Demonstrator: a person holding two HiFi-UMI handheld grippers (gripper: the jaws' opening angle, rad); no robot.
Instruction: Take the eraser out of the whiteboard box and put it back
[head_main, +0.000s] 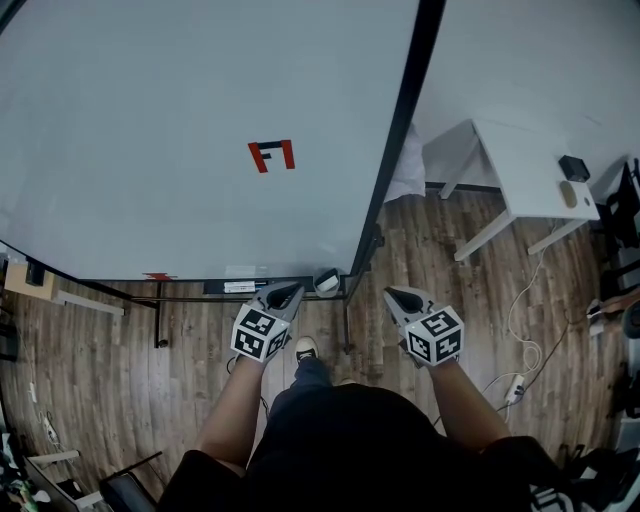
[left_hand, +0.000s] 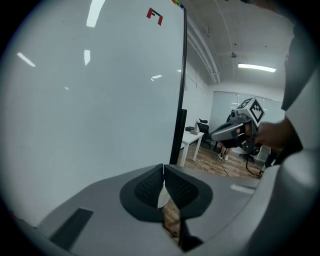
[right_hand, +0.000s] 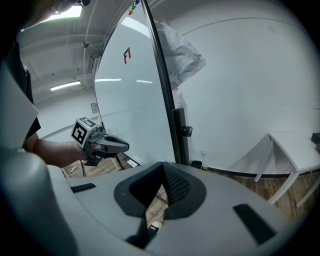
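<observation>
A big whiteboard (head_main: 180, 120) on a black frame fills the upper left of the head view. A small open box (head_main: 326, 282) hangs at its lower right corner, next to the pen ledge (head_main: 240, 287). Whether the eraser is in the box I cannot tell. My left gripper (head_main: 285, 294) is just short of the ledge, left of the box, and its jaws (left_hand: 163, 167) are shut with nothing between them. My right gripper (head_main: 403, 298) hangs right of the board's frame, apart from the box. Its jaws (right_hand: 163, 164) are also shut and empty.
A white table (head_main: 530, 175) with small items stands at the right by the wall. Cables and a power strip (head_main: 515, 390) lie on the wooden floor. The person's shoe (head_main: 306, 347) is below the ledge. The board's stand foot (head_main: 160, 340) is at the left.
</observation>
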